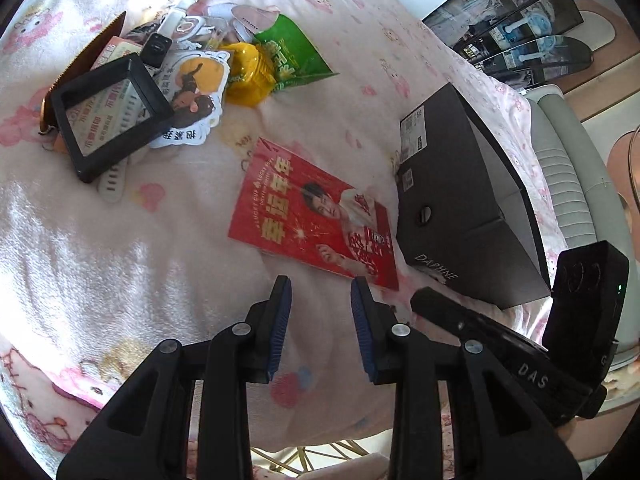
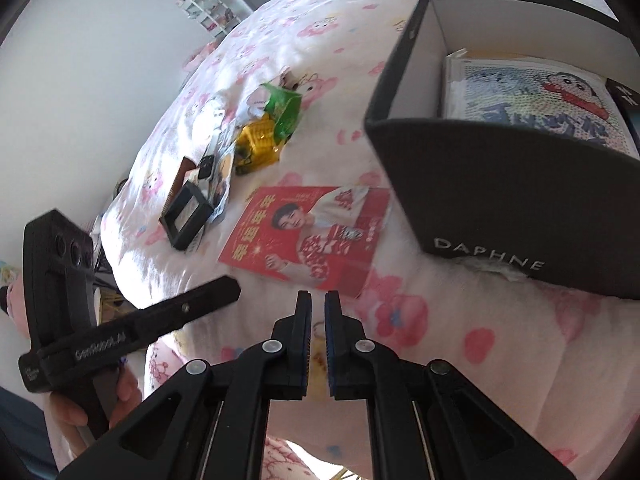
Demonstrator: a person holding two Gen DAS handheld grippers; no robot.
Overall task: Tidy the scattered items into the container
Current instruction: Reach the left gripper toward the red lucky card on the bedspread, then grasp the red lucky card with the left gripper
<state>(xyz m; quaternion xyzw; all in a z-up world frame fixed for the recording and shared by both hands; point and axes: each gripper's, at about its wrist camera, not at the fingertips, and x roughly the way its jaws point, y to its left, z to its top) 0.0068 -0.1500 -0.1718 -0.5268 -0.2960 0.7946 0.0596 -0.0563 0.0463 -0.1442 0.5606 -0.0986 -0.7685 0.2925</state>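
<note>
Two claws hover over a bed covered by a pink cartoon-print blanket (image 1: 132,248). The left claw (image 1: 321,304) has its blue-padded fingers spread apart with nothing between them, poised just short of the near edge of a red printed card (image 1: 316,216) that lies flat on the blanket. The right claw (image 2: 317,308) has its fingers drawn nearly together, a thin gap left between the pads, holding nothing; it sits above the blanket close to the same red card (image 2: 308,236).

Right of the card stands the container, a black shoebox (image 1: 460,196) marked DAPHNE, open at the top. From the right wrist view, the shoebox (image 2: 516,188) already holds a cartoon-print pouch (image 2: 532,96) lying flat on its floor.

Farther across the bed, well apart from the box, the rest of the clutter is heaped together: a black square frame case (image 1: 112,116) tilted over a white watch strap (image 1: 114,182), cartoon stickers (image 1: 196,84) beside it, a small black watch (image 1: 157,49), a yellow toy (image 1: 244,74) touching a green snack packet (image 1: 294,54), and a brown zip pouch (image 1: 86,54) at the heap's far side.
</note>
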